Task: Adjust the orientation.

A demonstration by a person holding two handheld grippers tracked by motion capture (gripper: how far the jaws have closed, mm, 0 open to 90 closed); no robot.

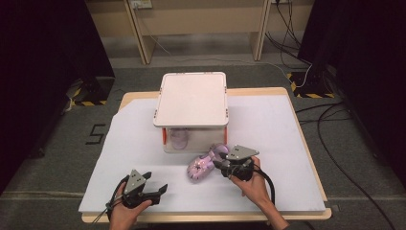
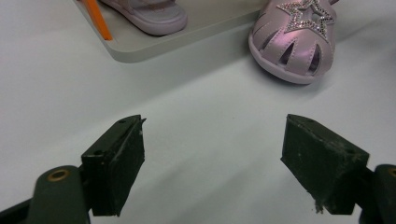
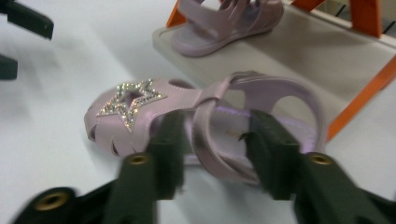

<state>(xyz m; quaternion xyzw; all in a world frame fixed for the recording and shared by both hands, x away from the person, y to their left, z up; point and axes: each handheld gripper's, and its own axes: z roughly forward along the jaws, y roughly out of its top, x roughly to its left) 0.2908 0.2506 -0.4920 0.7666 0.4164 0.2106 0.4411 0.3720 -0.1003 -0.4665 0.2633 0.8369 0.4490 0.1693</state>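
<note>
Landmark: white two-tier shoe rack [image 1: 190, 103] w/ orange uprights, mid tabletop [image 1: 268, 143]. All places given rel. to rack.

Work item: lilac child's sandal w/ rhinestone star [image 1: 203, 165], lying on the white sheet just in front of rack's lower shelf, front-right corner, toe pointing away from rack. Heel end close to shelf edge; contact w/ shelf can't be confirmed.

Mate: second lilac sandal [image 1: 178, 138] already on lower shelf, left half, under top board.

Right tongs [image 1: 224, 164]: at sandal's heel/strap end, in front of rack's right side. Right gripper view shows jaws straddling the instep strap [image 3: 210, 126], narrow gap. Judged clamped on sandal, though pad contact is blurred.

Left tongs [image 1: 154, 189]: jaws apart, nothing between them. Low over sheet, well in front of rack's left side, aimed at rack.

Step in hand: judged as grasp/transfer of star sandal, toward pairing it on lower shelf.

Next move calls for:
- lift enough for sole to pass shelf lip
- turn sandal to match its mate
- slide in under top board, right of mate, no bump
- release only once sole is flat on shelf

Risk: strap is soft; sandal may swing or tilt in grip.
</note>
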